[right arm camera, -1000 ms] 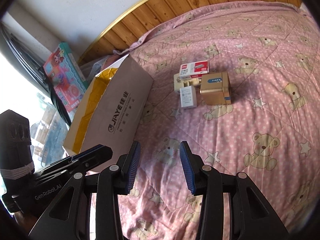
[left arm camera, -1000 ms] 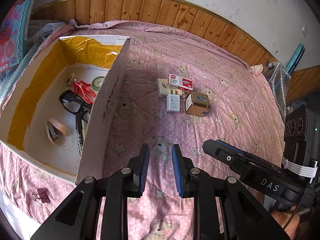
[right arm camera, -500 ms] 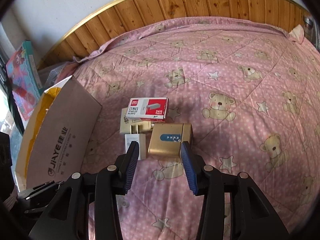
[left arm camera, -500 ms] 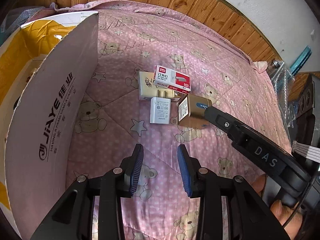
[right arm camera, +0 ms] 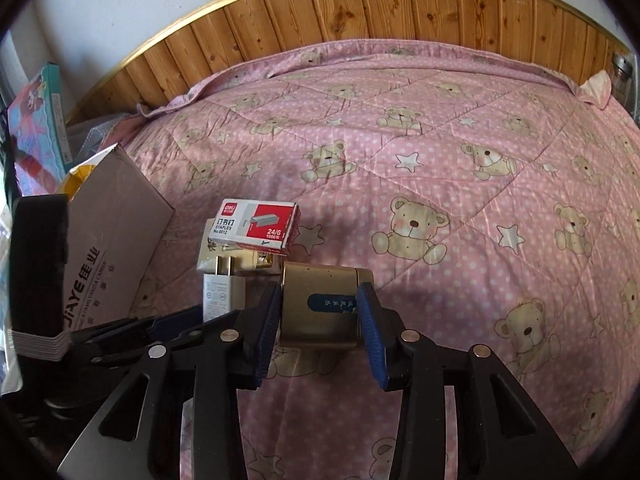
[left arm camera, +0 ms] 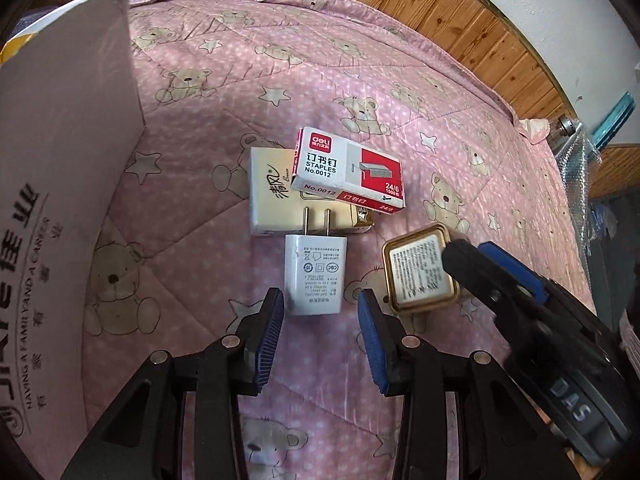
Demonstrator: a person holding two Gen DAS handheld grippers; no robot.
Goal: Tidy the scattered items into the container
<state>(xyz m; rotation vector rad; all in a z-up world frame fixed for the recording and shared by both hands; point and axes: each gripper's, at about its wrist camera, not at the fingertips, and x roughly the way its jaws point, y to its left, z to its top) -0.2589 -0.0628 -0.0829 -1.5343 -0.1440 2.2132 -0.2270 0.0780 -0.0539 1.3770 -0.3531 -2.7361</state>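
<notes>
Bedroom: teddy-bear quilt (right arm camera: pixel 440 152), wooden headboard (right arm camera: pixel 360 12).

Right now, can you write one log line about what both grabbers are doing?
left gripper: open, at white charger | right gripper: around gold tin, grip unclear | staples box: on bed

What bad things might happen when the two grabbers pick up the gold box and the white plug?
The right gripper straddles the gold tin near its end, so it might twist or slip when lifted.

The white charger has prongs lying on the cream packet, which also props the staples box. The left gripper might drag them along.
</notes>
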